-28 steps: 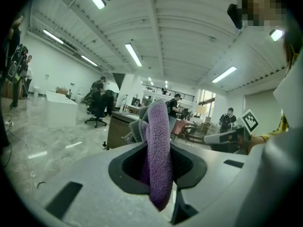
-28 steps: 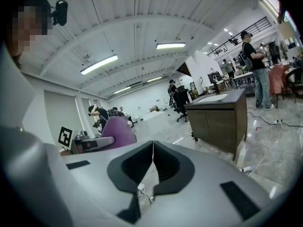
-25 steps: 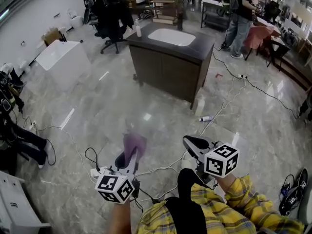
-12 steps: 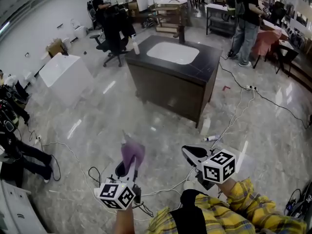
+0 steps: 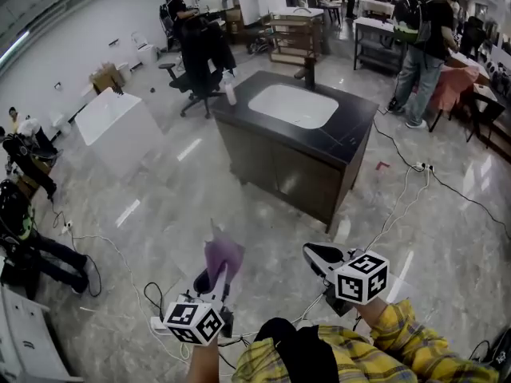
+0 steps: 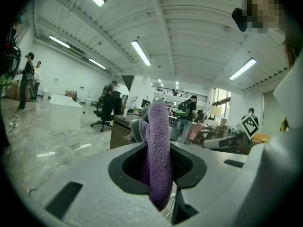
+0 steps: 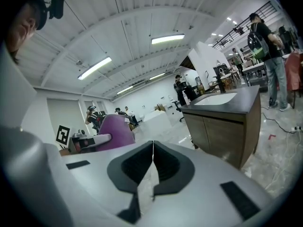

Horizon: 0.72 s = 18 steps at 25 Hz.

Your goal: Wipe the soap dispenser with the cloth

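Marble floor (image 5: 152,206) spreads ahead in the head view, and a dark vanity (image 5: 287,166) stands well beyond both grippers. The soap dispenser (image 5: 231,92) stands at the left end of its top, near the white basin (image 5: 294,104). My left gripper (image 5: 217,278) is low and near, left of my right gripper (image 5: 314,253).

Left gripper view: my jaws are clenched on the purple cloth (image 6: 158,150), which sticks up between them (a grey fold shows behind it).

Right gripper view: my jaws meet edge to edge with nothing between them, and the vanity is on the right.
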### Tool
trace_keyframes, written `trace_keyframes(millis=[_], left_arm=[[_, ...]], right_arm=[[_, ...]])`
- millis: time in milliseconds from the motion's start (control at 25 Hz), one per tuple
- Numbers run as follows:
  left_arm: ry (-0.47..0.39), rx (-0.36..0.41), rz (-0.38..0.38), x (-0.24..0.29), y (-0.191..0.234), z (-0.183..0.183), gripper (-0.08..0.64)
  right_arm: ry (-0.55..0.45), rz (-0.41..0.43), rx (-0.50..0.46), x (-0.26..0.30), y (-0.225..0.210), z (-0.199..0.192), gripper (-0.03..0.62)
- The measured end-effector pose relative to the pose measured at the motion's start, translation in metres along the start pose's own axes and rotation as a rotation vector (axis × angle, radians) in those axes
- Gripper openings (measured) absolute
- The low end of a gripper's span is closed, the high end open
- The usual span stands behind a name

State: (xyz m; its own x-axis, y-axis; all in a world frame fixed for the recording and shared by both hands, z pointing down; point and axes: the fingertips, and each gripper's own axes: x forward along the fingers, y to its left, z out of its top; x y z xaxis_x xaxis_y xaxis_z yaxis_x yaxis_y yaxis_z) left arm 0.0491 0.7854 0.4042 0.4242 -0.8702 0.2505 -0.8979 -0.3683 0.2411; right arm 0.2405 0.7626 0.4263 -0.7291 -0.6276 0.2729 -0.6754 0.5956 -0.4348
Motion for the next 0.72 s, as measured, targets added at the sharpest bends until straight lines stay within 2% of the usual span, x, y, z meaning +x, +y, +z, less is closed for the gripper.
trace_keyframes(millis=[240,520,720], left_arm=[[-0.003,-0.001,0.019,0.029,0.018,0.016,0.077],[0.022,0.0,-0.067,0.095,0.045,0.031,0.077],[0.032,0.025,-0.146,0.145,0.089,0.068,0.077]], right_arm=[[0.006,0.018,-0.001,0.028,-0.016,0.015,0.006],[0.01,-0.051,0.005,0.066,-0.049,0.038,0.006],[-0.02,-0.119,0.042,0.117,-0.062,0.071,0.006]])
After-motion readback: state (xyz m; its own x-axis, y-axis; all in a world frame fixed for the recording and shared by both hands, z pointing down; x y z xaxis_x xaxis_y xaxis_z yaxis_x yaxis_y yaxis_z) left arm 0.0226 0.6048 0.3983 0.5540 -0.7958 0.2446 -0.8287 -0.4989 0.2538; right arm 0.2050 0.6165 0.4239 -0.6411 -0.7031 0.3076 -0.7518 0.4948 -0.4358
